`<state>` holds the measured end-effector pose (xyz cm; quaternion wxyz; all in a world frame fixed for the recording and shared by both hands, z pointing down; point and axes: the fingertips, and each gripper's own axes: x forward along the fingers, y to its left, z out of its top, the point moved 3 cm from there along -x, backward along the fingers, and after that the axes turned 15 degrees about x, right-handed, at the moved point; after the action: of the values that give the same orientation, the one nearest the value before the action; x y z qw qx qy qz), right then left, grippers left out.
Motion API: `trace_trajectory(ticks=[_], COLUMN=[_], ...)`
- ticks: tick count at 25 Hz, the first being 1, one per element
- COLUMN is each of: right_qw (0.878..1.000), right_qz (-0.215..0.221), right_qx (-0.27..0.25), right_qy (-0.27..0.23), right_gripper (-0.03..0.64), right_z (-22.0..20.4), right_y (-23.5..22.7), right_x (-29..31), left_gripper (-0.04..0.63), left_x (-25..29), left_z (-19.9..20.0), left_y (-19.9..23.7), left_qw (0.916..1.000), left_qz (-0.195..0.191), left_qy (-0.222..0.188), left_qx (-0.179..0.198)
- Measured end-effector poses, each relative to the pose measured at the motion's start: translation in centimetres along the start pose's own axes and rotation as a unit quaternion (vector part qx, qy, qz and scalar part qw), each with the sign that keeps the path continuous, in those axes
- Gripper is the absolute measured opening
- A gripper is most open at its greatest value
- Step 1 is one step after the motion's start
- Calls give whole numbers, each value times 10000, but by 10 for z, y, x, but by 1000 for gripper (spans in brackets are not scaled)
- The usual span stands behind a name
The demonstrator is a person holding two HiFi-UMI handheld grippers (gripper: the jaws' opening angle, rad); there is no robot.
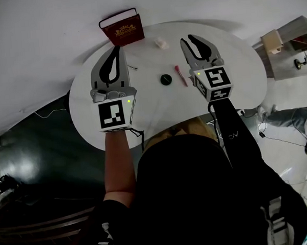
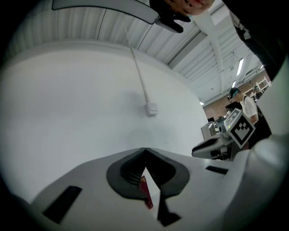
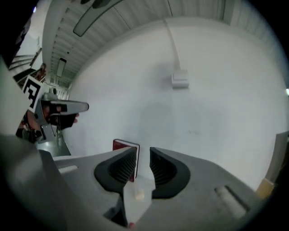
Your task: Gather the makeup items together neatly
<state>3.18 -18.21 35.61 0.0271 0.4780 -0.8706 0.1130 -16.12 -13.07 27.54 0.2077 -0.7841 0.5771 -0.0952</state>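
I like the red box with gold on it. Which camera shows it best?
The head view: the whole red box shows, gold emblem included. The right gripper view shows only part of it behind a finger; the left gripper view just a red sliver past its fingers, probably the box.

Maroon box (image 1: 121, 27) upright at back, cream piece (image 1: 161, 43) nr it; black round compact (image 1: 165, 79) & red stick (image 1: 180, 75) flat, adjacent.

2 arms reach forward, side by side. The left tool (image 1: 118, 48) points level, jaw tips closed together, empty. The right tool (image 1: 187, 39) has jaws slightly apart, empty.
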Motion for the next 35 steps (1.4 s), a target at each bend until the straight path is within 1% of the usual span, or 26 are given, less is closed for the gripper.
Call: trace_trajectory(ticks=[3,5,7,9,15,17,20,22,24,27,30,32,35], right_qw=[9977,9924,9883,9895,9914,9903,9870,9851,9832,9830,9811,9828,9816], right_qz=[294,570,713,696,778,915,1201,1394,1569,1673,1773,1753,1906], right_qx=[-58,-156,-320,-373,-198,-281,-261,-226,-157,-105,-122,-92,-33], right_qy=[-612,-1079,-1312,-1212,-1037,-1005,-1035,-984,-919,-748,-769,-579,-95], right_gripper=[84,84,84,84,84,84,84,84,84,84,84,84,84], right_z=[41,68,82,79,69,67,68,67,66,59,59,49,14], right_y=[13,25,35,35,41,50,69,83,96,110,117,119,124], right_x=[-18,-32,-39,-38,-34,-28,-18,-10,-3,7,15,23,47], left_gripper=[8,8,8,8,8,8,8,8,8,8,8,8,6], left_x=[2,4,5,5,1,-4,-13,-21,-28,-36,-39,-40,-44], left_z=[6,11,12,12,13,12,7,3,2,0,-2,-7,-10], left_y=[1,2,3,3,3,7,17,26,35,46,52,56,61], left_qw=[9999,9998,9997,9998,9998,9998,9997,9993,9989,9982,9978,9975,9970], left_qz=[-35,-33,-38,-50,-28,37,149,291,451,594,662,705,770], left_qy=[-31,-156,-221,-191,-159,-140,-11,67,36,18,-9,34,42], left_qx=[104,110,90,81,146,160,210,203,133,88,-3,-77,-114])
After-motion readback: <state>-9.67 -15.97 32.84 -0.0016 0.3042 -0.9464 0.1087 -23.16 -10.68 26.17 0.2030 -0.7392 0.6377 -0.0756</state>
